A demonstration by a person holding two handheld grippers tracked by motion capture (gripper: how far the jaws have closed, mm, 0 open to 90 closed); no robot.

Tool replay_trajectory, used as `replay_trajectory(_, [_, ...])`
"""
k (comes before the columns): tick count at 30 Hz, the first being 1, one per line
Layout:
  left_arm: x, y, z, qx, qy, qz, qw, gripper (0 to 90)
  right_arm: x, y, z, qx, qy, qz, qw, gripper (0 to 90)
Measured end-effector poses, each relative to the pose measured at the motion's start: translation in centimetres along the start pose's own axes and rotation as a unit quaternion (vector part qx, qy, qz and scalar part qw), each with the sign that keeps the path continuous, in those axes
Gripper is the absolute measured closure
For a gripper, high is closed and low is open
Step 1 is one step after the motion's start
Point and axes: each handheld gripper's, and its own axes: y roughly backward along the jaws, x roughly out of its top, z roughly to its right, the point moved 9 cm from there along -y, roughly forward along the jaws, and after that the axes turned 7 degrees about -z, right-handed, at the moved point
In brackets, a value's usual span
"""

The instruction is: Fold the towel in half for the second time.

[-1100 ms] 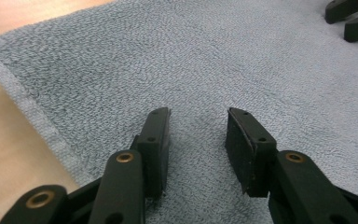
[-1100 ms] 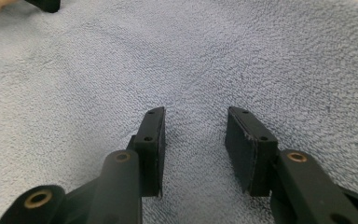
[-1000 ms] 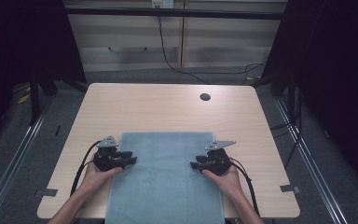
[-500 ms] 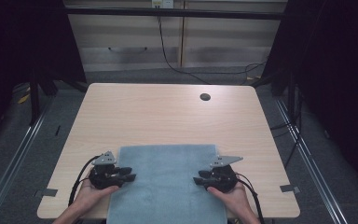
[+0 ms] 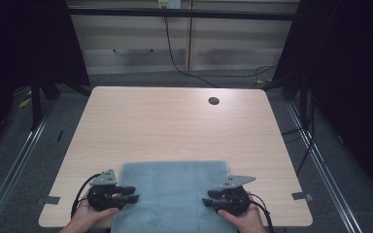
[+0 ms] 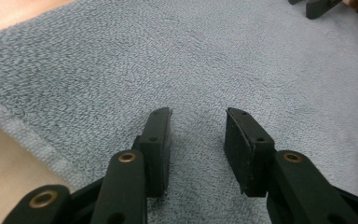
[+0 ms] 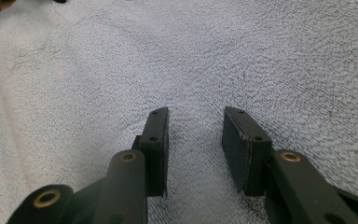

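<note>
We hold the left gripper and right gripper over opposite sides of the towel, which lies flat at the table's near edge. Both jaws gape, pinching nothing, probably poised to grab both sides.

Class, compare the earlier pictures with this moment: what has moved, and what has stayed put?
Both hands drew back toward the person, and the left claw and right claw came with them. The grey towel slid the same way, so more of it hangs off the near edge. Both claws now stand open over the towel. The table and its dark round hole stayed as they were.
</note>
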Motion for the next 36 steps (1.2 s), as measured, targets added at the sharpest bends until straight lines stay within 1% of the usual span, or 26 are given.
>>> replay_trajectory(3, [0.3, 0.2, 0.2, -0.006, 0.001, 0.0, 1.0, 57.9, 0.0, 0.1, -0.2, 0.007, 0.002, -0.002, 1.0, 59.4])
replay_trajectory(4, [0.6, 0.4, 0.2, -0.007, 0.001, 0.004, 1.0, 57.6, 0.1, 0.2, -0.3, 0.011, -0.003, -0.003, 0.9999, 57.2])
replay_trajectory(5, [0.9, 0.7, 0.1, -0.006, 0.001, 0.01, 0.9999, 57.0, 0.3, 0.4, -0.1, 0.013, 0.001, 0.002, 0.9999, 56.2])
replay_trajectory(6, [1.5, 1.3, -0.2, -0.001, 0.002, 0.025, 0.9997, 56.3, 0.7, 0.8, 0.2, 0.006, 0.0, 0.009, 0.9999, 57.7])
replay_trajectory(7, [1.8, 1.6, -0.3, -0.001, 0.004, 0.031, 0.9995, 55.6, 1.3, 1.6, 0.9, -0.005, 0.002, 0.025, 0.9997, 58.2])
replay_trajectory(9, [2.3, 2.1, -1.1, 0.013, 0.001, 0.034, 0.9993, 55.6, 1.9, 2.4, 2.0, -0.019, -0.001, 0.036, 0.9992, 57.7])
replay_trajectory(10, [2.6, 2.2, -1.5, 0.015, 0.01, 0.039, 0.9991, 55.5, 2.4, 3.3, 3.8, -0.035, -0.013, 0.045, 0.9983, 57.3])
replay_trajectory(11, [2.9, 2.3, -2.1, 0.019, 0.016, 0.04, 0.9989, 55.3, 2.4, 3.3, 3.8, -0.035, -0.013, 0.045, 0.9983, 57.3])
replay_trajectory(13, [3.5, 2.4, -3.4, 0.033, 0.022, 0.041, 0.9984, 55.2, 3.0, 3.8, 5.7, -0.054, -0.02, 0.052, 0.997, 57.1])
replay_trajectory(14, [3.9, 2.5, -4.0, 0.036, 0.027, 0.045, 0.998, 54.6, 3.4, 3.9, 6.5, -0.054, -0.024, 0.058, 0.9965, 56.9])
replay_trajectory(16, [5.1, 2.6, -5.5, 0.05, 0.031, 0.046, 0.9972, 53.6, 4.2, 3.9, 7.7, -0.057, -0.031, 0.065, 0.9958, 56.2])
replay_trajectory(17, [5.6, 2.7, -5.9, 0.053, 0.033, 0.05, 0.9968, 52.7, 4.7, 3.6, 8.7, -0.062, -0.032, 0.06, 0.9958, 55.2])
replay_trajectory(19, [6.7, 2.6, -6.7, 0.054, 0.036, 0.056, 0.9963, 51.8, 5.1, 3.2, 9.4, -0.068, -0.031, 0.056, 0.9957, 54.6])
replay_trajectory(20, [7.1, 2.4, -7.2, 0.056, 0.036, 0.053, 0.9964, 51.0, 5.3, 2.9, 9.9, -0.068, -0.032, 0.054, 0.9957, 54.2])
replay_trajectory(21, [7.3, 2.2, -7.7, 0.068, 0.033, 0.047, 0.9961, 50.5, 5.4, 2.6, 10.3, -0.07, -0.035, 0.052, 0.9956, 53.4])
replay_trajectory(22, [7.4, 2.0, -8.2, 0.076, 0.039, 0.044, 0.9954, 50.3, 5.6, 2.4, 10.8, -0.073, -0.04, 0.055, 0.995, 53.3])
replay_trajectory(23, [7.4, 2.0, -8.5, 0.068, 0.049, 0.052, 0.9951, 49.6, 5.7, 2.3, 11.2, -0.07, -0.048, 0.061, 0.9945, 53.2])
replay_trajectory(25, [7.3, 2.2, -8.8, 0.064, 0.056, 0.074, 0.9936, 49.3, 5.7, 2.0, 11.7, -0.066, -0.056, 0.068, 0.9939, 52.0])
replay_trajectory(26, [7.1, 2.3, -9.2, 0.079, 0.054, 0.056, 0.9938, 49.8, 5.6, 1.8, 11.7, -0.06, -0.057, 0.068, 0.9942, 51.2])
replay_trajectory(27, [6.9, 2.5, -9.4, 0.08, 0.058, 0.055, 0.9936, 48.5, 5.5, 1.7, 11.8, -0.059, -0.057, 0.066, 0.9944, 50.5])
replay_trajectory(28, [6.9, 2.6, -9.5, 0.069, 0.065, 0.066, 0.9933, 48.3, 5.4, 1.6, 11.7, -0.061, -0.055, 0.065, 0.9945, 50.2])
replay_trajectory(29, [6.7, 2.8, -9.7, 0.065, 0.07, 0.072, 0.9928, 48.2, 5.3, 1.5, 11.6, -0.061, -0.054, 0.062, 0.9947, 49.8])
replay_trajectory(30, [6.3, 2.7, -9.9, 0.071, 0.068, 0.064, 0.9931, 47.7, 5.3, 1.5, 11.5, -0.056, -0.054, 0.063, 0.9949, 48.9])
replay_trajectory(32, [5.5, 2.2, -10.1, 0.067, 0.064, 0.049, 0.9945, 46.4, 5.2, 1.2, 11.4, -0.053, -0.056, 0.063, 0.995, 46.6])
replay_trajectory(33, [5.2, 2.1, -10.1, 0.068, 0.062, 0.042, 0.9949, 45.5, 5.0, 0.9, 11.5, -0.055, -0.055, 0.054, 0.9955, 46.2])
replay_trajectory(36, [4.7, 2.0, -10.2, 0.063, 0.063, 0.041, 0.9952, 44.0, 4.8, 0.4, 11.7, -0.052, -0.056, 0.047, 0.996, 45.5])
